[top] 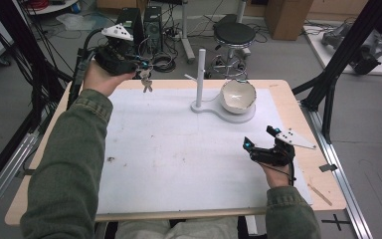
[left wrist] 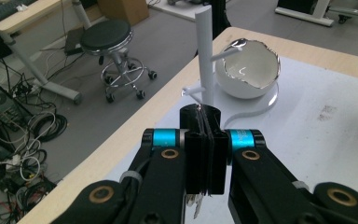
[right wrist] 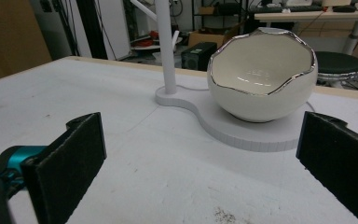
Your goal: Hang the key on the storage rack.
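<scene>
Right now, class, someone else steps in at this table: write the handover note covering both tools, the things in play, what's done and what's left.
Left tool: shut on a bunch of keys, held up over the table's far left edge.
Right tool: open, holding nothing, low near the right edge.
White stand with side pegs and egg-shaped bowl sit at the far middle.
Done: keys picked up.
Left: probably hang them on a peg or drop them in the bowl.

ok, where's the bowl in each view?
High view: bowl upper centre-right, on the white stand base, right of the post.
Left gripper view: bowl upper right, behind the post.
Right gripper view: bowl centre-right, between the jaws.
Shared landmark: the post.
</scene>
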The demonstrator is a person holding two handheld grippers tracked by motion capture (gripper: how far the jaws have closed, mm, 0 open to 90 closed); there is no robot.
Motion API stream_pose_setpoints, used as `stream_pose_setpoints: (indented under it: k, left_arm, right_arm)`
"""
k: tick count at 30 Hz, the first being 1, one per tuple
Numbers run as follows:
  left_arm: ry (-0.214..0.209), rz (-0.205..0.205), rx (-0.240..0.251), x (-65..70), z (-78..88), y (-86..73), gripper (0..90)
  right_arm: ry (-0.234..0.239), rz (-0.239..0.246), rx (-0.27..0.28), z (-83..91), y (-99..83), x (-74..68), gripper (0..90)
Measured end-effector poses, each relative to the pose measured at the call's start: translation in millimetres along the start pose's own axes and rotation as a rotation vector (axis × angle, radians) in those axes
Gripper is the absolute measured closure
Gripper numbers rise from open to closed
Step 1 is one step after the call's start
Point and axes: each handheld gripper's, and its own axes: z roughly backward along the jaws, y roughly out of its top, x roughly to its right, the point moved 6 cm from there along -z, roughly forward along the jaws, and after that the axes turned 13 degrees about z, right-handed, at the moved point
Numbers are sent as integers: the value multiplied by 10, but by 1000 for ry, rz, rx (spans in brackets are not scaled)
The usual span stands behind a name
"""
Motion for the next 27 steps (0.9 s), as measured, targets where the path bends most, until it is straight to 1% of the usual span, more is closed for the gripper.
stream_pose_setpoints:
  k: [1, 2, 3, 4, 5, 8, 11, 12, 13, 14, 15, 18, 21, 24, 25, 26, 27]
  left_arm:
    - [-1, -2, 2, 12, -19, 16, 885]
    - [-5, -7, 0, 29, -60, 48, 885]
    - [-5, -7, 0, 29, -60, 48, 885]
    - [-6, -9, 4, 50, -105, 80, 885]
    - [-6, -9, 4, 50, -105, 80, 886]
    - [-20, -16, 15, 95, -183, 147, 885]
    - [-25, -14, 21, 126, -225, 176, 885]
    - [-25, -21, 16, 156, -267, 202, 885]
    - [-25, -21, 16, 156, -267, 202, 885]
    - [-26, -30, 16, 191, -310, 232, 885]
    - [-26, -30, 16, 191, -310, 232, 885]
    - [-34, -29, 33, 259, -386, 282, 885]
    - [-37, -34, 33, 288, -426, 295, 885]
    - [-46, -26, 40, 333, -520, 311, 885]
    - [-46, -26, 40, 333, -520, 311, 885]
    - [-44, -26, 40, 347, -570, 315, 885]
    - [-44, -26, 40, 347, -570, 315, 885]
  right_arm:
    - [2, 3, 4, -8, 2, 1, 4]
    - [12, -10, 3, -18, 4, -10, 4]
    - [12, -10, 3, -18, 4, -10, 4]
    - [24, -13, 15, -33, 14, -16, 4]
    - [24, -13, 15, -33, 14, -16, 4]
    - [45, -30, 23, -40, 26, -38, 4]
    - [49, -36, 31, -34, 30, -34, 4]
    - [53, -41, 40, -25, 37, -30, 4]
    - [53, -41, 40, -25, 37, -30, 4]
    - [55, -47, 45, -20, 40, -31, 4]
    - [55, -47, 45, -20, 40, -31, 4]
    - [62, -50, 50, -26, 43, -43, 4]
    - [66, -54, 51, -29, 46, -57, 4]
    - [73, -56, 48, -35, 40, -56, 4]
    - [73, -56, 48, -35, 40, -56, 4]
    - [76, -60, 49, -26, 39, -55, 4]
    - [76, -60, 49, -26, 39, -55, 4]
